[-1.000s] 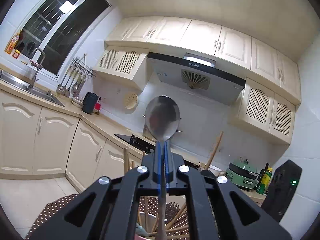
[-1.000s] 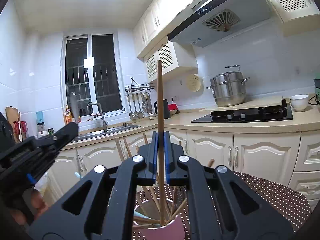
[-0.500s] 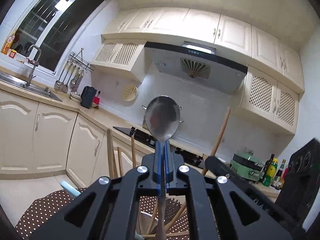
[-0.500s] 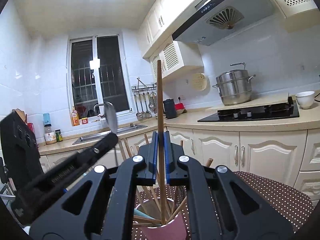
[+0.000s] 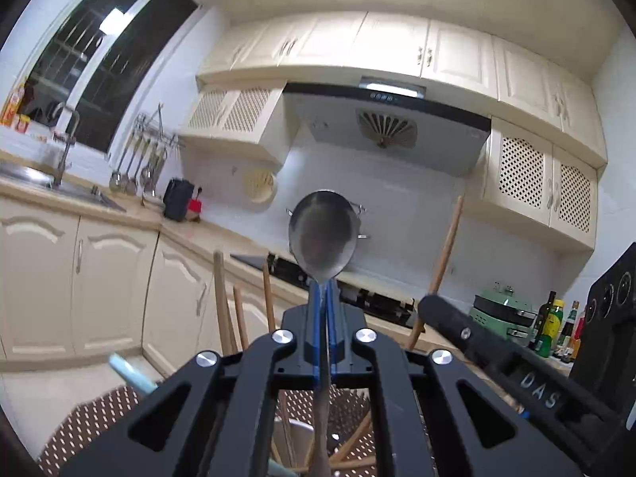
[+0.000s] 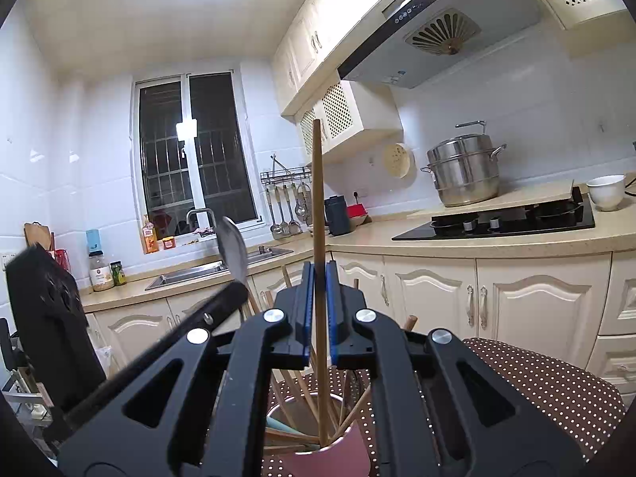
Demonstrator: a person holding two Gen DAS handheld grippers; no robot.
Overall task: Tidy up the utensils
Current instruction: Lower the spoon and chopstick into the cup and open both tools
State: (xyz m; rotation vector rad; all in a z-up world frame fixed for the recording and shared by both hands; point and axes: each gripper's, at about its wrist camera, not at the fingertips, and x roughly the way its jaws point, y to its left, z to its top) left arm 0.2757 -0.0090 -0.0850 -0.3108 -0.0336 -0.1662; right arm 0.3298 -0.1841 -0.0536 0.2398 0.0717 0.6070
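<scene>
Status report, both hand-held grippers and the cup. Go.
Left hand-held gripper shut on metal spoon. Right hand-held gripper shut on wooden chopstick, over pink cup. Cup crowded with sticks.

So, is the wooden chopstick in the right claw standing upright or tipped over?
Upright. In the right wrist view the wooden chopstick rises straight between the shut pads of the right claw, and its lower end reaches down into the pink cup.

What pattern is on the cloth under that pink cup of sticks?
Dark brown with small white polka dots, under the pink cup; clearest in the right wrist view.
</scene>
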